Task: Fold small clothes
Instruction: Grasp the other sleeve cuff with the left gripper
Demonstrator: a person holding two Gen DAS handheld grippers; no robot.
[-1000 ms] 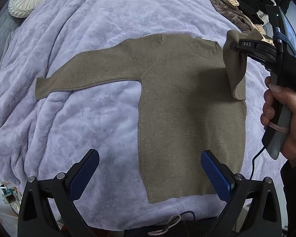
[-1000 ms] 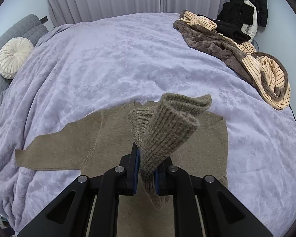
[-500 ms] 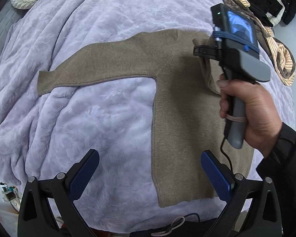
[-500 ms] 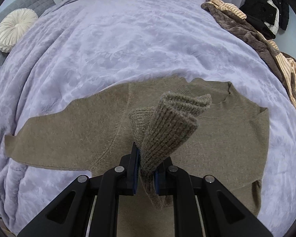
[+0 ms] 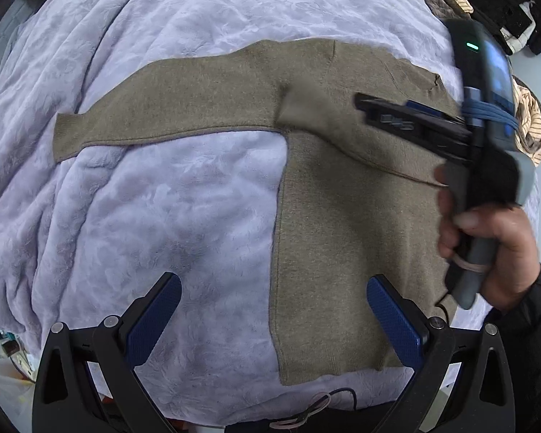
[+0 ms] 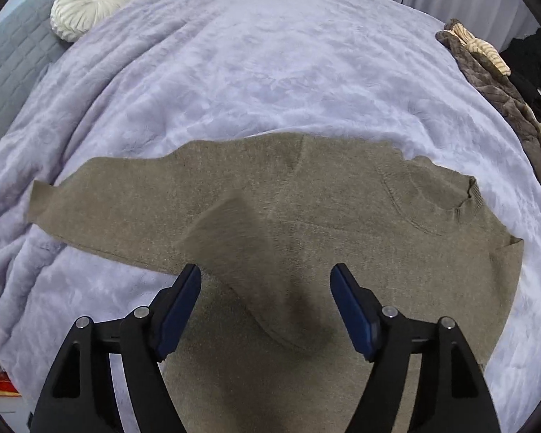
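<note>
Sweater (image 5: 342, 223), olive-brown knit, lies flat on a lilac bedspread (image 5: 162, 216). In the left wrist view its body runs top to bottom, neckline at the far end and hem at the near end beside the left gripper. One sleeve (image 5: 162, 119) stretches straight out to the left across the bedspread, so the long axis of that part runs crosswise. The other sleeve (image 6: 249, 252) is folded over the chest and slants diagonally, its cuff reaching toward the armpit of the outstretched sleeve.

The right gripper (image 6: 267, 306) points steeply down over the folded sleeve. Its jaws have just been opening and now stand wide, with the sleeve lying loose below and between the blue pads (image 6: 353, 310), which do not press on it. In the left wrist view the same tool appears from the side, gripped by a hand (image 5: 494, 249) in a dark sleeve at the right edge, its fingers curled round the grey handle.

The left gripper (image 5: 274, 317) points straight down above the lower edge of the sweater, jaws wide and holding nothing; one pad hangs over the bedspread, the other over the knit.

The fabric is fine ribbed knit, smooth, with a round ribbed neckline (image 6: 461, 202) and a small gap at its edge. A cream round cushion (image 6: 90, 3) sits at the far left, and a heap of brown and striped clothes (image 6: 494, 72) lies at the far right.
</note>
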